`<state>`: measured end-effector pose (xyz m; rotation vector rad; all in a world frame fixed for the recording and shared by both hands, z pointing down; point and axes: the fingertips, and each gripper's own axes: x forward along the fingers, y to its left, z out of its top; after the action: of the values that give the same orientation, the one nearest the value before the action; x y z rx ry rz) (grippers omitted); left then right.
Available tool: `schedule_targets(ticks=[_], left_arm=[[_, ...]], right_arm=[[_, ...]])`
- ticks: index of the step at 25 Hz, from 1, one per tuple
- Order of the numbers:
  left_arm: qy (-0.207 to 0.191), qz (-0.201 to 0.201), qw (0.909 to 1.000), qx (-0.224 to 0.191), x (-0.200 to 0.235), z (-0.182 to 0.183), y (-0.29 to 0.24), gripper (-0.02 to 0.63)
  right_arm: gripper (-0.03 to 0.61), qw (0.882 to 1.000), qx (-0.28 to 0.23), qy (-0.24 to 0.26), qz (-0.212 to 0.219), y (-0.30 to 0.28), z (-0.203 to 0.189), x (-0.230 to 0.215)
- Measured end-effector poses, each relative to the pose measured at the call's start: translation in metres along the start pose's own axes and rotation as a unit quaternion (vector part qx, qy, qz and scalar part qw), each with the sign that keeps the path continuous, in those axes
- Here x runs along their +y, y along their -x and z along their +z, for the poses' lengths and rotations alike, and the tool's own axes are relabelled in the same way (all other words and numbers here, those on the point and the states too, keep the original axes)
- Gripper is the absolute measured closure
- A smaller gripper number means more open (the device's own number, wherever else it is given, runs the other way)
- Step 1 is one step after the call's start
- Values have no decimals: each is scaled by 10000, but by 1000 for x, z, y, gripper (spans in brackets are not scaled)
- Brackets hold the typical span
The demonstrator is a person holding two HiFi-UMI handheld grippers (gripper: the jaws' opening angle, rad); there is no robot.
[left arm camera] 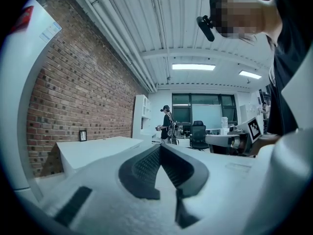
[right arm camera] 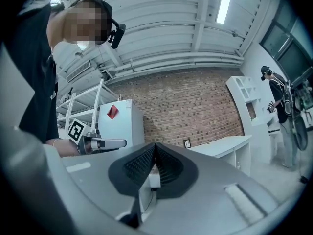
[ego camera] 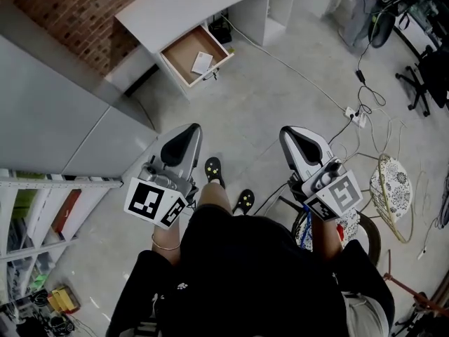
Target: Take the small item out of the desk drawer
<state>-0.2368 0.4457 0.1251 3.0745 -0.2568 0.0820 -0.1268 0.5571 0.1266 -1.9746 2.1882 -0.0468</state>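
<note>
1. The small item (ego camera: 202, 62) lies flat on the brown bottom of the drawer (ego camera: 181, 50). The drawer stands pulled out from under the white desk (ego camera: 196, 9), at the top of the head view.
2. The item is a pale, thin slip set askew to the drawer's walls (too small here to call its long axis with any confidence).
3. The left gripper (ego camera: 188, 135) is held low in front of the person, pointing level. Its dark pads are pressed together and nothing sits between them.
4. The right gripper (ego camera: 291, 137) is likewise closed and empty, its pads meeting at the tip.
5. The relation that matters: the drawer lies ahead of both grippers and well apart from them, across bare floor (ego camera: 266, 97). It is almost straight ahead of the left gripper and off to the left of the right one, so the left hand is nearer.
6. The reach has probably not begun. It calls for closing that gap, spreading the jaws and coming down into the drawer from above. A slip this flat may be hard to pinch.
</note>
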Motion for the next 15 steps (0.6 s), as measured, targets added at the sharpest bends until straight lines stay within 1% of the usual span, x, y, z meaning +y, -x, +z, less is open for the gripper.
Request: schedule_targets(ticks=[4, 7, 15], left_arm=[[-58, -68, 9999, -66, -5, 5, -10, 615], [-84, -140, 9998, -106, -5, 9, -19, 615], [-76, -366, 9992, -139, -1, 10, -51, 615]], right_arm=[[566, 9997, -152, -158, -92, 6, 6, -7], [566, 9995, -208, -122, -194, 9, 12, -14], [566, 9990, -110, -47, -420, 7, 11, -38]])
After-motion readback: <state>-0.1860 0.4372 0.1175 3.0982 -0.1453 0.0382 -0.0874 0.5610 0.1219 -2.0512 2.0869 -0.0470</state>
